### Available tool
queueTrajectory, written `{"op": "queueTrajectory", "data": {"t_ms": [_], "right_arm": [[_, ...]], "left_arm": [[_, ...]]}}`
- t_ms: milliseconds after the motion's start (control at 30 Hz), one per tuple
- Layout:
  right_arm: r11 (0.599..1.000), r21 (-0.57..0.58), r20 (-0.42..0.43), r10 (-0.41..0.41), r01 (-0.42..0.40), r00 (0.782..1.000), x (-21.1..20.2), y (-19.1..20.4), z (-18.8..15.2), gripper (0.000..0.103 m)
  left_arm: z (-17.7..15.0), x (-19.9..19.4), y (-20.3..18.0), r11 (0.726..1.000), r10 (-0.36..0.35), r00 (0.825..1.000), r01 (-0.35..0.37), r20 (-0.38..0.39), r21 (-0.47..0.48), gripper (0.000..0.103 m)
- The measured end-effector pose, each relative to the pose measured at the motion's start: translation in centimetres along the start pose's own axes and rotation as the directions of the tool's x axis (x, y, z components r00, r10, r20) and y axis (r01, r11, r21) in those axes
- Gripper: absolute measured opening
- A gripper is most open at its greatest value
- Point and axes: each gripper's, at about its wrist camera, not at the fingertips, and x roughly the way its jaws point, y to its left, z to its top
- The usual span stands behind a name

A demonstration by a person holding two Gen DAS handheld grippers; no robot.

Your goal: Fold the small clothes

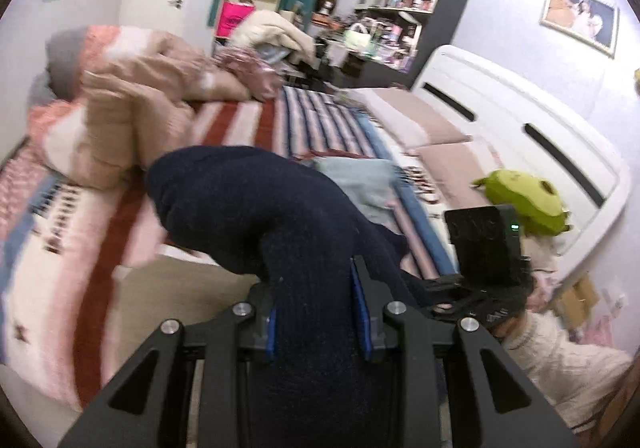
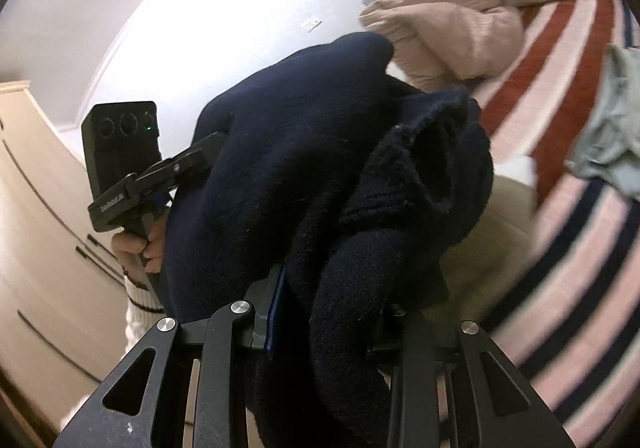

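Dark navy knitted fabric of a sweater (image 1: 256, 216) is clamped between the blue-padded fingers of the left gripper (image 1: 318, 312), and a bunched fold of the same sweater (image 2: 320, 176) is pinched by the right gripper (image 2: 332, 312); the garment is held raised off the striped bedspread (image 1: 240, 120), at its near edge. Beyond the sweater, a bare stretch of red, white and blue stripes is seen before a heaped pink quilt (image 1: 132, 96). Only the left view shows a pale blue garment (image 1: 360, 184) lying flat behind the sweater, a green plush toy (image 1: 524, 200), the white headboard (image 1: 520, 128) and cluttered shelves (image 1: 412, 0). Only the right view shows beige wardrobe doors (image 2: 44, 208).
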Motion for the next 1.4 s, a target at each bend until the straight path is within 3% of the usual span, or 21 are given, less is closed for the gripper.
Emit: {"op": "queueTrajectory", "data": {"t_ms": [167,300,400,500,533,767,1100,1267,1400], "right_arm": [[0.997,0.069,-0.033,-0.028,0.03,0.999,5.2,-0.6,1.3,0.025],[0.987,0.134,-0.101,-0.073,0.086,0.992,8.6,-3.1,1.3,0.027],[0.983,0.164,-0.131,-0.066,0.087,0.989,10.0,-4.4,1.2,0.027],[0.984,0.158,-0.137,-0.059,0.08,0.989,10.2,-4.2,1.3,0.03],[0.985,0.15,-0.14,-0.067,0.088,0.988,10.1,-4.1,1.3,0.033],[0.985,0.104,-0.129,-0.125,0.138,0.984,8.6,-3.1,1.4,0.051],[0.981,0.06,-0.073,-0.179,0.183,0.981,4.0,-1.9,0.7,0.052],[0.976,0.056,-0.033,-0.209,0.211,0.977,0.4,-1.6,-1.3,0.054],[0.952,0.004,0.023,-0.306,0.306,0.952,-4.0,-0.8,-3.9,0.059]], "left_arm": [[-0.2,2.5,8.7,0.997,0.057,0.995,-0.06,-0.083,-0.037,0.029],[-2.8,7.6,14.5,0.987,0.083,0.973,-0.109,-0.214,-0.115,0.032],[-4.1,8.4,16.8,0.98,0.028,0.981,-0.065,-0.194,-0.19,0.038],[-4.2,8.0,17.5,0.975,0.058,0.985,-0.091,-0.163,-0.202,0.049],[-4.3,7.9,17.3,0.975,0.072,0.984,-0.104,-0.16,-0.198,0.053],[-3.4,6.1,16.4,0.968,0.079,0.992,-0.1,-0.101,-0.229,0.053],[-2.0,2.9,11.3,0.964,0.148,0.987,-0.158,-0.063,-0.212,0.054],[-2.0,1.8,5.2,0.971,0.172,0.985,-0.169,0.0,-0.169,0.056],[-2.8,2.8,-1.7,0.965,0.249,0.967,-0.243,0.049,-0.097,0.06]]}}
